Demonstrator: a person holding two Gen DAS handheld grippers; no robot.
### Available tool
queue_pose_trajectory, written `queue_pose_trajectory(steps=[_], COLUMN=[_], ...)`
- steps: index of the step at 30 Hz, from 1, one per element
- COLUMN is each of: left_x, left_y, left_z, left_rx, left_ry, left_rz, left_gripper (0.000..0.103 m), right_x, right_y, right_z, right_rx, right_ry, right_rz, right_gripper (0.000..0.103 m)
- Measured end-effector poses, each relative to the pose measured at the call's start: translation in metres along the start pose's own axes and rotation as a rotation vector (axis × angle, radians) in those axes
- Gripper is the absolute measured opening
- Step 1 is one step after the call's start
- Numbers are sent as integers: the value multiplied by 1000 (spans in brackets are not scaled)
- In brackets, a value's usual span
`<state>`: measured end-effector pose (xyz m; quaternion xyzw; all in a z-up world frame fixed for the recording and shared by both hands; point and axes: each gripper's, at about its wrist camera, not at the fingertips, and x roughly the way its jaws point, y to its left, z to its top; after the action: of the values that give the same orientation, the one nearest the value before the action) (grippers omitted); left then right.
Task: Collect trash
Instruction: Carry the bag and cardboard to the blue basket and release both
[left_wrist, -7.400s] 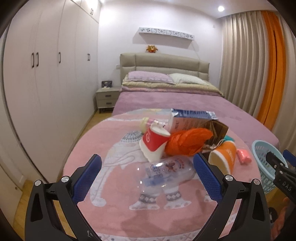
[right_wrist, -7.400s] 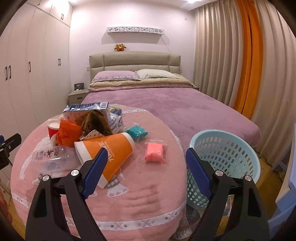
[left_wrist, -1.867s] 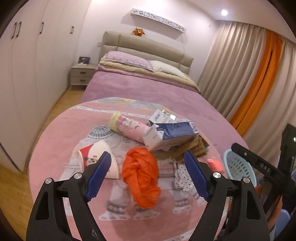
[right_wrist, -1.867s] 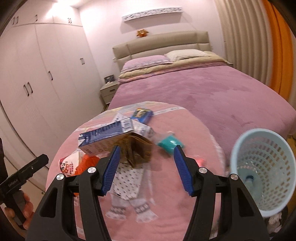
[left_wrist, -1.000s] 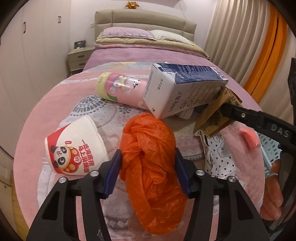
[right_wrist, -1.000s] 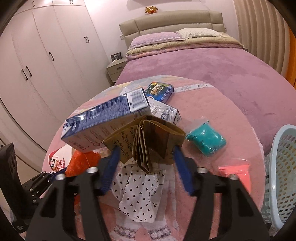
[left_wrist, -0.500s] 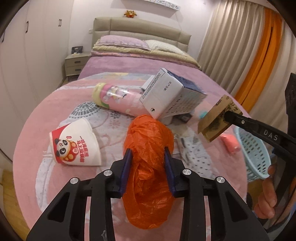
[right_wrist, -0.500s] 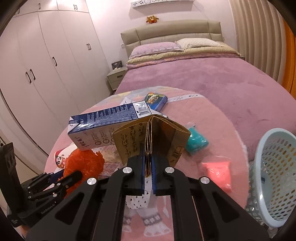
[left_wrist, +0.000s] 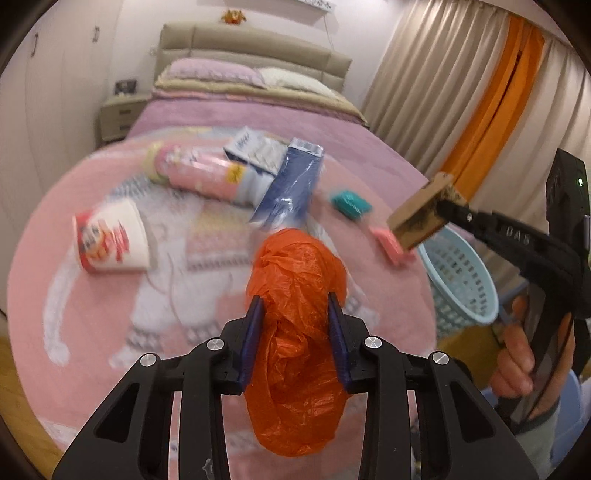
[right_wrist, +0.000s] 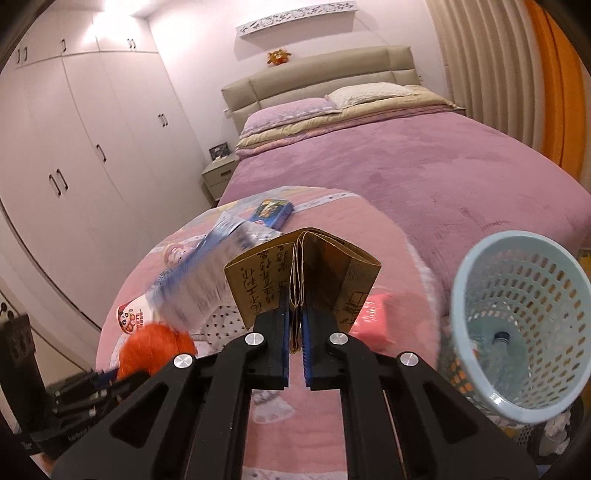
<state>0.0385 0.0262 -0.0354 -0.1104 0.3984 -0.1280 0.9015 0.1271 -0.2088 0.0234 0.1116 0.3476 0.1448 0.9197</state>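
Observation:
My left gripper (left_wrist: 295, 306) is shut on a crumpled orange plastic bag (left_wrist: 295, 280) and holds it above the round pink table (left_wrist: 92, 325). My right gripper (right_wrist: 295, 310) is shut on a folded brown paper bag (right_wrist: 303, 273), lifted off the table; it also shows in the left wrist view (left_wrist: 424, 210). The light blue trash basket (right_wrist: 517, 317) stands on the floor right of the table, with a clear bottle (right_wrist: 498, 354) inside. On the table lie a blue milk carton (left_wrist: 291, 188), a red-and-white paper cup (left_wrist: 110, 236), a pink bottle (left_wrist: 195, 173), a teal packet (left_wrist: 349, 201) and a pink packet (left_wrist: 388, 243).
A bed with a purple cover (right_wrist: 424, 166) stands behind the table. White wardrobes (right_wrist: 74, 147) line the left wall, a nightstand (right_wrist: 218, 173) is beside the bed, and orange and beige curtains (left_wrist: 491, 103) hang at the right. A small blue box (right_wrist: 275, 212) lies at the table's far edge.
Both grippers have lifted their loads and swung right toward the basket. The milk carton has tipped over onto the table after the paper bag came out from under it.

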Motion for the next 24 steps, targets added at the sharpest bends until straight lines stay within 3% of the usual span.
queue_pose_trajectory(steps=[7,16,20,24], left_x=[0,17,41,91], left_y=[-17,-100,-140,-177], left_z=[-4,46,69,80], left_rx=[31,181,221,253], left_ry=[-6,-77,-81,-24], left_rz=[-65,-186,-257,-299], left_gripper=[33,33,33,34], right_x=[-27,-80,-83,-74], right_y=[-24,-78,-122,-170], right_z=[-2,10,11,3], right_rx=[37,114,214,338], right_ry=[-47,-146,-130,-80], right_rz=[-37,-195,-262,-312], right_gripper=[4,4,4,4])
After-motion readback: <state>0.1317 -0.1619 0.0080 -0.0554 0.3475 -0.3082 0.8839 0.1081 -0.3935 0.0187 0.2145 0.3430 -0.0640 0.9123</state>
